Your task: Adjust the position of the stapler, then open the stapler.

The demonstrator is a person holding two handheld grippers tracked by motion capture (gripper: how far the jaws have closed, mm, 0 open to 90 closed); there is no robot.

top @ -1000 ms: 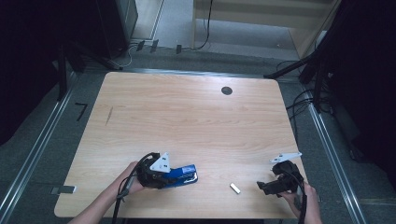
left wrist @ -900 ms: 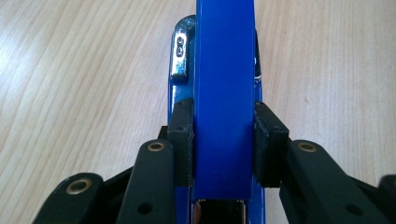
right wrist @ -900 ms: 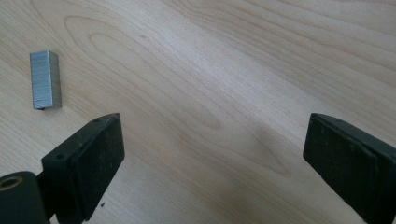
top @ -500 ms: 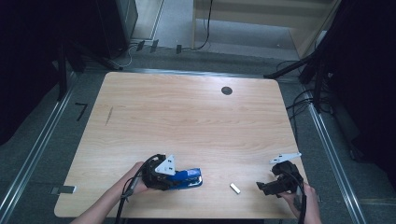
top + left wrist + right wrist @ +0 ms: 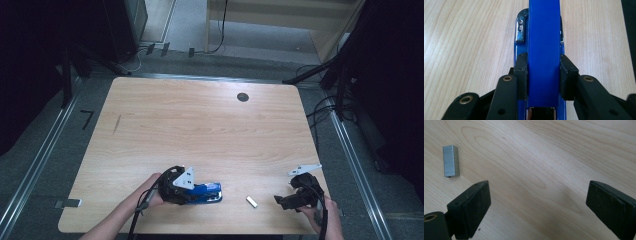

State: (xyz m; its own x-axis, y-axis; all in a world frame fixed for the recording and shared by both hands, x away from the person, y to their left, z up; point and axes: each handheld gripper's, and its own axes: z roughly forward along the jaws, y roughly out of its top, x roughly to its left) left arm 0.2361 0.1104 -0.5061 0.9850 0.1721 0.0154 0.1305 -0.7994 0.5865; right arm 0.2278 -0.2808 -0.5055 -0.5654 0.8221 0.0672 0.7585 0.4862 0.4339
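A blue stapler (image 5: 207,192) lies near the table's front edge, pointing right. My left gripper (image 5: 186,190) is shut on it, both pads pressed against the stapler (image 5: 544,52) body's sides. A small grey block of staples (image 5: 251,202) lies on the wood to the stapler's right. My right gripper (image 5: 280,201) rests low at the front right, open, with bare wood between its jaws. In the right gripper view the staples (image 5: 450,161) sit beyond and left of the left fingertip (image 5: 472,207), untouched.
The wooden table (image 5: 200,125) has a round black cable hole (image 5: 243,97) at the back right. Metal rails run along the floor on both sides, with cables and dark stands behind and to the right.
My left gripper has slid a little to the right with the stapler. The right gripper and the staples have stayed put.
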